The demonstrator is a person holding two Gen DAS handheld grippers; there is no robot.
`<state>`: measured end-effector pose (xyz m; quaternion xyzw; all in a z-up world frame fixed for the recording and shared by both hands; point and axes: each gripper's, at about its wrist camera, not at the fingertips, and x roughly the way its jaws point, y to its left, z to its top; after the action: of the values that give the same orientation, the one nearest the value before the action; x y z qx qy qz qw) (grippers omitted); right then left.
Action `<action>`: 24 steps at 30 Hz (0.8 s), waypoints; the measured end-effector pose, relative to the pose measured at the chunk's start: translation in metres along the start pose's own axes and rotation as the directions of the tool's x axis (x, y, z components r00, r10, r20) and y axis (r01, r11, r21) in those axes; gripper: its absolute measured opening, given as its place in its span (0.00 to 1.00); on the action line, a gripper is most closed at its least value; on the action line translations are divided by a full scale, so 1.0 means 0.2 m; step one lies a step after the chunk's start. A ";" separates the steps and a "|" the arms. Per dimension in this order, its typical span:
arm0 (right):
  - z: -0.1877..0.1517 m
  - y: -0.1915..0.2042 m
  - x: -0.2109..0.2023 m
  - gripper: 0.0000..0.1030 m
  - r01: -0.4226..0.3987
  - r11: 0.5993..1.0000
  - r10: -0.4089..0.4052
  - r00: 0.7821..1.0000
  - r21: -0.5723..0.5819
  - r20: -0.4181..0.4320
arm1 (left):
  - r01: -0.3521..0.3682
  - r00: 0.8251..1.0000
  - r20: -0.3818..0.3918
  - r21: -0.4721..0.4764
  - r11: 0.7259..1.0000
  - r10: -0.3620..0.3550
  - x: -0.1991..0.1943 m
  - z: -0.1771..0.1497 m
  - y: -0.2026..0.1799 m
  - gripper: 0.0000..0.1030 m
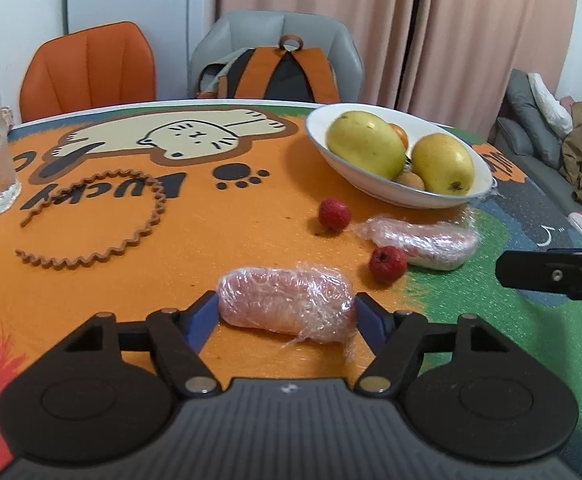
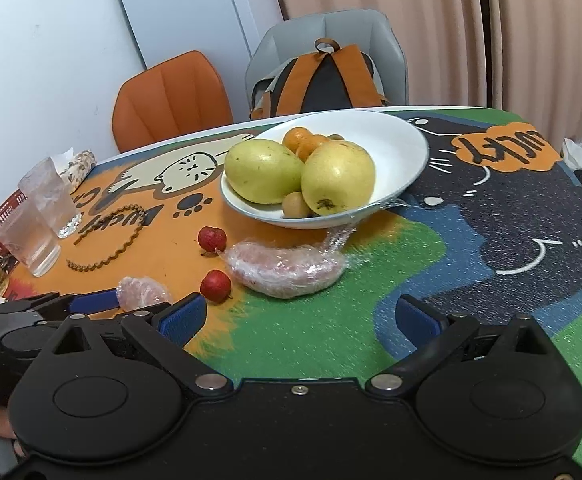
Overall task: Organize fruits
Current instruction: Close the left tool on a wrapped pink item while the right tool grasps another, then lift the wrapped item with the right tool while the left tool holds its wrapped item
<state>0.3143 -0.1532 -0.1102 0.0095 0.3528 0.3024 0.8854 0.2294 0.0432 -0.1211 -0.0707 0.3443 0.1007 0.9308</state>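
My left gripper [image 1: 285, 314] is shut on a pink fruit wrapped in cling film [image 1: 287, 304], one blue pad against each end, low over the orange part of the table mat. A second wrapped fruit [image 2: 287, 270] lies just in front of a white bowl [image 2: 403, 140]. The bowl holds two yellow-green mangoes [image 2: 263, 170], oranges and a small brown fruit. Two small red fruits [image 2: 212, 239] [image 2: 215, 286] sit loose on the mat beside the wrapped one. My right gripper [image 2: 299, 316] is open above the green patch with nothing between its fingers.
Two drinking glasses [image 2: 49, 196] stand at the table's left edge, near a brown wavy hairband [image 1: 91, 232]. Behind the table are an orange chair [image 1: 87, 72] and a grey chair holding a backpack [image 1: 287, 72]. A sofa [image 1: 531, 120] is at the right.
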 end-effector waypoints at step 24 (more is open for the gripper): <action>0.09 0.18 0.28 1.00 0.111 0.994 -0.110 0.993 0.012 -0.049 | -0.021 0.999 0.039 -0.109 0.994 0.026 -0.03 0.07 0.29 0.69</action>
<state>0.3379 -0.0894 -0.1230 -0.0110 0.3765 0.2505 0.8918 0.2196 0.1013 -0.1105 -0.1150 0.3203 0.1316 0.9311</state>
